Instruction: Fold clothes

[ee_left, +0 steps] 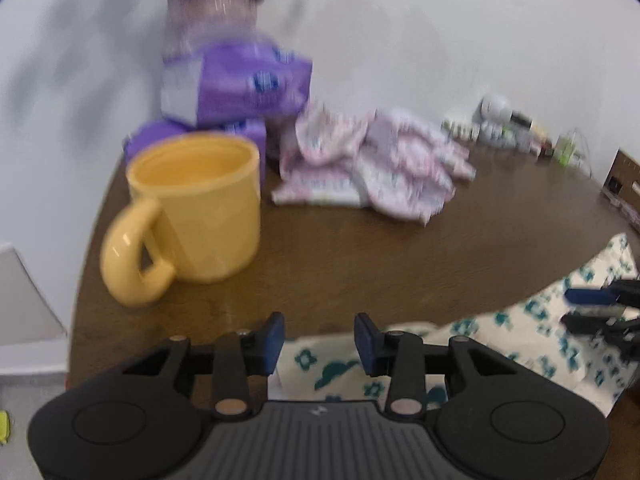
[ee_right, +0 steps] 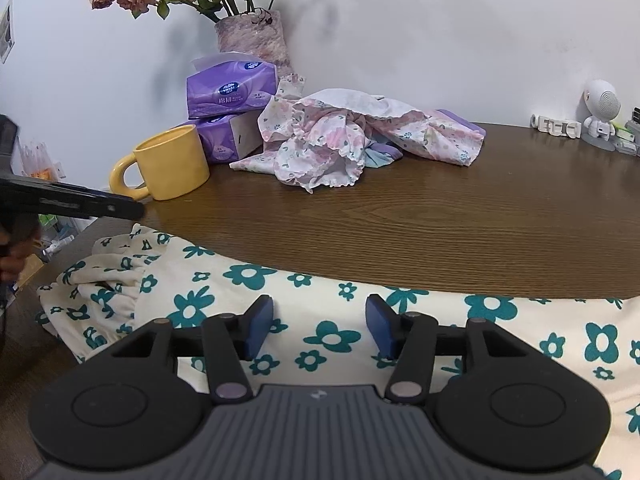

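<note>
Garment (ee_right: 328,320) under both half-open claws (ee_right: 320,330)

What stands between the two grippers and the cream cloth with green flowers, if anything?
Nothing visible does. The cream cloth lies directly under the open right gripper and the open left gripper, with no object between. The yellow mug and the pink garment sit farther back on the table.
</note>
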`<move>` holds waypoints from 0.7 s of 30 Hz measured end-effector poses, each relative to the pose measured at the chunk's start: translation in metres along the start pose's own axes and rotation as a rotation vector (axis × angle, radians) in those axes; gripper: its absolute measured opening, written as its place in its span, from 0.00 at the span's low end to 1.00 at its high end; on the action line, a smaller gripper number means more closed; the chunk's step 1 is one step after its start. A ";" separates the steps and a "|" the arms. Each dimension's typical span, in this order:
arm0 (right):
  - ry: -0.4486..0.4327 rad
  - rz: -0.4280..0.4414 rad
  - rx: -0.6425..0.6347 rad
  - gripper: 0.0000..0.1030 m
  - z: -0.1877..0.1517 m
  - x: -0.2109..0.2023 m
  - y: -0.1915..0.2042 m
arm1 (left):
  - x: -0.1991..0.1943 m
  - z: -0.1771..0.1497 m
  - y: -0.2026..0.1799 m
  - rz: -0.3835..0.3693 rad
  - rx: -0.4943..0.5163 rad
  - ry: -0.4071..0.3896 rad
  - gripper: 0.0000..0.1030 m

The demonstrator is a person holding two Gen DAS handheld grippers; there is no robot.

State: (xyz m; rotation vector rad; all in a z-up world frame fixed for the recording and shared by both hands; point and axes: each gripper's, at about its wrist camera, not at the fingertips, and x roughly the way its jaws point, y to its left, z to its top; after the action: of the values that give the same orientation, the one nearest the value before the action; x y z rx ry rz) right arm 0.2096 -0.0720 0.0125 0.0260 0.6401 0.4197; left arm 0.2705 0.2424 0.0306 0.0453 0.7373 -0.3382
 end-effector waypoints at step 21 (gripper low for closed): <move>0.000 0.013 0.009 0.53 0.001 0.000 0.000 | -0.032 -0.042 -0.022 0.200 -0.032 -0.040 0.04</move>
State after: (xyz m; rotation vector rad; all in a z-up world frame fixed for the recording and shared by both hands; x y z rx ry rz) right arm 0.2105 -0.0723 0.0133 0.0383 0.6424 0.4289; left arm 0.2137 0.2376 0.0226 0.0810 0.6921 -0.1361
